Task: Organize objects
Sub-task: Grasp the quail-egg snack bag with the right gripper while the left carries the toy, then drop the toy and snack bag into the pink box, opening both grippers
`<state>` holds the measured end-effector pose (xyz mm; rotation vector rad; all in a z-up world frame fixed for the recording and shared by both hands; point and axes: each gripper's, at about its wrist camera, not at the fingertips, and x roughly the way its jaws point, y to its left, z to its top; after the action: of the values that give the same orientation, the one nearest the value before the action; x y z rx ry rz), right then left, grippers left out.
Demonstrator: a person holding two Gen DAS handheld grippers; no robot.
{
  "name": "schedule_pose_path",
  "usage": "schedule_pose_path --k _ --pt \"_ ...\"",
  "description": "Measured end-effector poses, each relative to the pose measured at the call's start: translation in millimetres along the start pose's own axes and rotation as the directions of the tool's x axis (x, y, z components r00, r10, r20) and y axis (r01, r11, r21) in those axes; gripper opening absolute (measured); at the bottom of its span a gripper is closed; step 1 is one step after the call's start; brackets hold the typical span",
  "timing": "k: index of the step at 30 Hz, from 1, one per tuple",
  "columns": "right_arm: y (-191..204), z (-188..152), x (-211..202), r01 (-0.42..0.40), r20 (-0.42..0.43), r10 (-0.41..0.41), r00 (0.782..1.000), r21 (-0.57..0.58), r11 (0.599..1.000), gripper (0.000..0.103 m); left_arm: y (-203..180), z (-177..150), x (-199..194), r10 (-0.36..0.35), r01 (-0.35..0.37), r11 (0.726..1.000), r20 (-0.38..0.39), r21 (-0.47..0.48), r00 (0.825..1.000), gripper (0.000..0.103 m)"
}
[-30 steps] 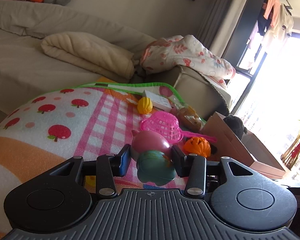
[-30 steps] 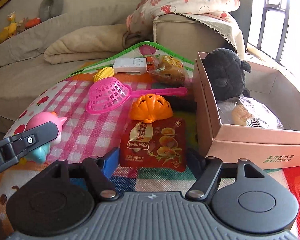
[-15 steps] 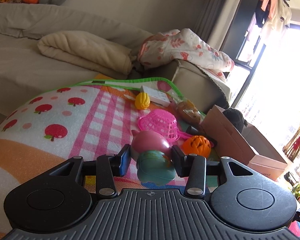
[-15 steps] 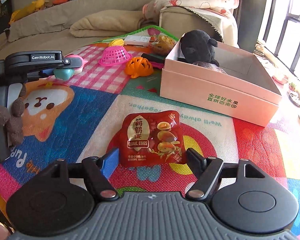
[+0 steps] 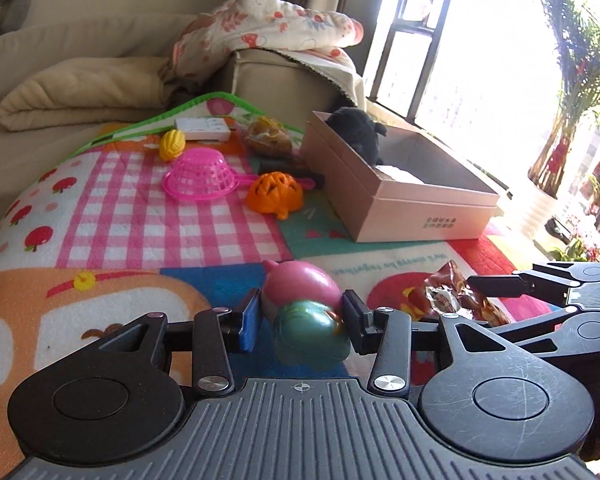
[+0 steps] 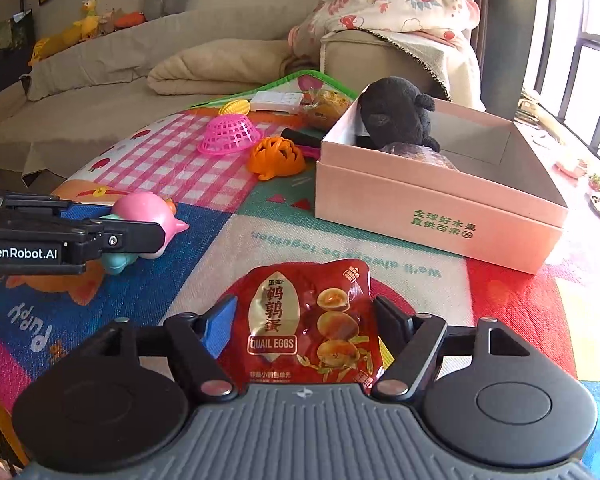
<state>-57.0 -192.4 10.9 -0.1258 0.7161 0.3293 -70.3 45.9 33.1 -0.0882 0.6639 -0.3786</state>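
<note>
My left gripper (image 5: pixel 300 316) is shut on a pink and teal toy (image 5: pixel 306 312), held above the play mat; the toy also shows in the right wrist view (image 6: pixel 148 216). My right gripper (image 6: pixel 302 320) is shut on a red quail egg packet (image 6: pixel 308 328), seen from the left wrist too (image 5: pixel 452 300). A pink cardboard box (image 6: pixel 432 208) stands ahead on the mat, holding a black plush toy (image 6: pixel 396 116) and a wrapped item (image 6: pixel 420 152).
On the colourful play mat (image 5: pixel 148 216) lie a pink strainer (image 5: pixel 200 176), an orange toy (image 5: pixel 274 192), a yellow corn toy (image 5: pixel 172 144), a white box (image 5: pixel 202 128) and a snack bag (image 5: pixel 266 138). A sofa with blankets stands behind.
Both grippers have pulled back from the toy pile with their objects still held. The box now lies further ahead, and the two grippers are side by side.
</note>
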Motion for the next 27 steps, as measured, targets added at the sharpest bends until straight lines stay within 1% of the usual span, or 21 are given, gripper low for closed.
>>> schedule_pose_path --k 4,7,9,11,14,16,17,18,20,22,24,25,26,27 --pt "-25.4 0.3 -39.6 0.037 0.092 -0.039 0.995 0.028 0.999 0.073 -26.2 28.7 4.4 -0.055 0.054 0.998 0.029 0.028 0.998 0.047" --pt "-44.2 0.2 -61.7 0.066 0.158 -0.074 0.985 0.056 0.996 0.073 -50.2 62.1 14.9 -0.098 0.095 0.994 0.065 0.051 0.993 0.047" --pt "-57.7 -1.2 -71.5 0.088 0.193 -0.103 0.976 0.081 0.993 0.073 -64.2 82.9 28.4 -0.106 0.101 0.993 0.08 0.069 0.991 0.047" --pt "-68.5 -3.3 -75.4 0.104 0.207 -0.125 0.97 0.107 0.989 0.073 -72.3 100.8 46.3 -0.112 0.108 0.993 0.075 0.05 0.991 0.047" --pt "-78.3 -7.2 -75.0 0.106 0.209 -0.133 0.969 0.138 0.985 0.073 -78.0 124.2 81.4 -0.162 0.164 0.986 0.071 -0.017 0.984 0.049" --pt "-81.8 -9.8 -73.4 0.103 0.213 -0.132 0.968 0.143 0.984 0.073 -79.1 129.9 104.8 -0.188 0.191 0.98 0.061 -0.053 0.98 0.05" --pt "-82.5 -10.5 -71.9 0.102 0.213 -0.132 0.968 0.145 0.984 0.073 -80.1 129.8 117.8 -0.182 0.184 0.981 0.03 -0.06 0.983 0.05" --pt "-83.4 -10.9 -70.7 0.102 0.211 -0.132 0.969 0.147 0.984 0.073 -81.9 128.2 129.0 -0.156 0.156 0.986 -0.001 -0.057 0.988 0.05" --pt "-84.9 -11.0 -68.9 0.105 0.209 -0.135 0.969 0.148 0.983 0.073 -84.3 121.7 142.8 -0.082 0.081 0.996 -0.027 -0.032 0.996 0.05" --pt "-86.9 -10.1 -67.6 0.116 0.211 -0.146 0.967 0.147 0.982 0.073 -81.1 115.8 141.6 -0.052 0.052 0.998 -0.005 -0.028 0.999 0.05" --pt "-90.8 -8.5 -66.3 0.121 0.212 -0.152 0.966 0.151 0.981 0.073 -70.5 112.3 132.0 -0.063 0.064 0.996 0.024 -0.061 0.998 0.05" --pt "-93.2 -6.2 -63.9 0.12 0.206 -0.152 0.967 0.157 0.98 0.073 -67.5 111.1 129.2 -0.073 0.075 0.995 0.026 -0.061 0.997 0.05" --pt "-95.0 -4.1 -61.3 0.122 0.199 -0.154 0.968 0.164 0.979 0.073 -66.4 110.6 127.4 -0.089 0.089 0.995 0.015 -0.039 0.996 0.05" --pt "-96.7 -1.6 -58.2 0.123 0.191 -0.155 0.969 0.169 0.978 0.073 -69.4 109.9 129.1 -0.101 0.101 0.995 -0.012 0.009 0.995 0.05"
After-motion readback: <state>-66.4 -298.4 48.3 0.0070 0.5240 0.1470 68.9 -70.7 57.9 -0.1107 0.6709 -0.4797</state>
